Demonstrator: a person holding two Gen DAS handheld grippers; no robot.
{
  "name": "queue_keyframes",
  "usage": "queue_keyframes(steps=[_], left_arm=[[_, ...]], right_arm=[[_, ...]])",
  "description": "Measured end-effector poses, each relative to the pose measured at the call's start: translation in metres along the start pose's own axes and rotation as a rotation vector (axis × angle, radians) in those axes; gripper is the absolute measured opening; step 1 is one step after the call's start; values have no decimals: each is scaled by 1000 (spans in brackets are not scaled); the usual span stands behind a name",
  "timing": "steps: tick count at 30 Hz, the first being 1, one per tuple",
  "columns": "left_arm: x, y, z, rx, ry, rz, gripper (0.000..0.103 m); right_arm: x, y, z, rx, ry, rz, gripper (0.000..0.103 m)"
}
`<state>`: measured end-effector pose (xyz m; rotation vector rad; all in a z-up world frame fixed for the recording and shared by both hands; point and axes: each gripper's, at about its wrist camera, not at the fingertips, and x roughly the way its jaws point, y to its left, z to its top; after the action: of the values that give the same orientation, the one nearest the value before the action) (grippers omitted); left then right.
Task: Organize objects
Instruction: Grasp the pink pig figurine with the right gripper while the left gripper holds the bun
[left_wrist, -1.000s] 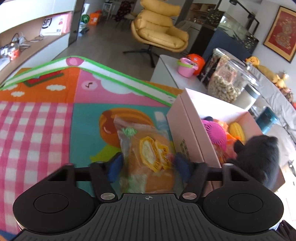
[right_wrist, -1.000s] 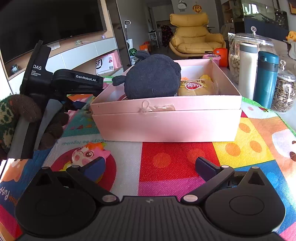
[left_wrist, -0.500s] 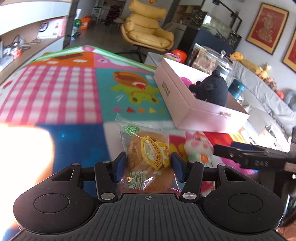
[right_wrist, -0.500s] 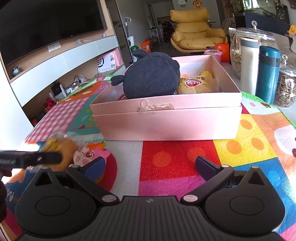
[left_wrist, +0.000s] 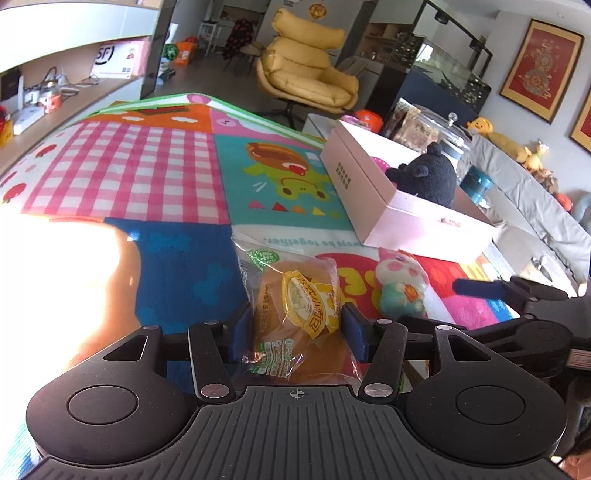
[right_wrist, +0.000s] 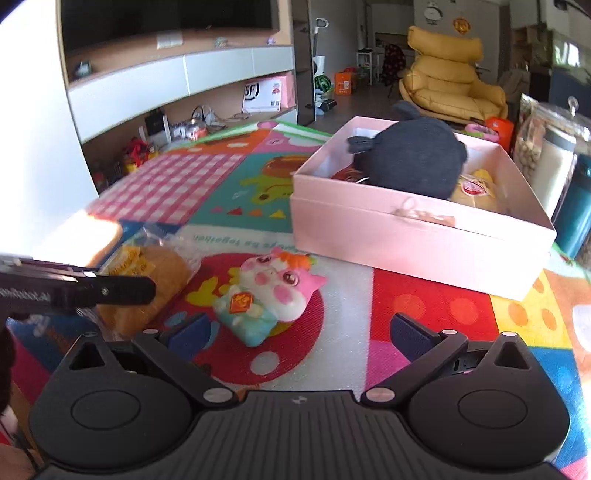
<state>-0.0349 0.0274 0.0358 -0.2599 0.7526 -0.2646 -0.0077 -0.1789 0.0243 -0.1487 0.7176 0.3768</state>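
My left gripper (left_wrist: 297, 330) is shut on a bagged bread bun (left_wrist: 295, 306), low over the colourful play mat (left_wrist: 147, 177); the bun also shows in the right wrist view (right_wrist: 147, 280). A pink-and-white cat squishy toy (right_wrist: 269, 295) lies on the mat beside the bun, just ahead of my open, empty right gripper (right_wrist: 299, 334); it also shows in the left wrist view (left_wrist: 400, 280). A pink box (right_wrist: 406, 236) behind the toy holds a black plush (right_wrist: 410, 158) and a bagged bun (right_wrist: 476, 192).
Glass jars (right_wrist: 546, 147) and a teal flask (right_wrist: 576, 206) stand right of the box. A yellow armchair (left_wrist: 306, 77) and low shelves (right_wrist: 184, 110) lie beyond the mat. A bright glare patch (left_wrist: 62, 280) covers the mat's left.
My left gripper carried the bun away from the box, back and down to the mat beside the cat toy. My right gripper swung left toward the toy and stays open.
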Motion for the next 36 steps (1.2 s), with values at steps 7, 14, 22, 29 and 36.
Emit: queue_keyframes(steps=[7,14,22,29,36], left_arm=[[-4,1,-6,6,-6,-11,57],[-4,1,-6,5,-10,-13,58],[-4,2,-7,9,-13,-14,58],[-5,2,-7,11,-17,-10,58],[-7,-6,-9,26,-22,24,57]], right_arm=[[-3,-6,-4,-66,-25,-160,103],[-12,-14,-1,7,-36,-25,103],[16,10,24,-16,-42,19,87],[15,17,29,-80,-32,10,50],[-39,15,21,-119,-109,33,49]])
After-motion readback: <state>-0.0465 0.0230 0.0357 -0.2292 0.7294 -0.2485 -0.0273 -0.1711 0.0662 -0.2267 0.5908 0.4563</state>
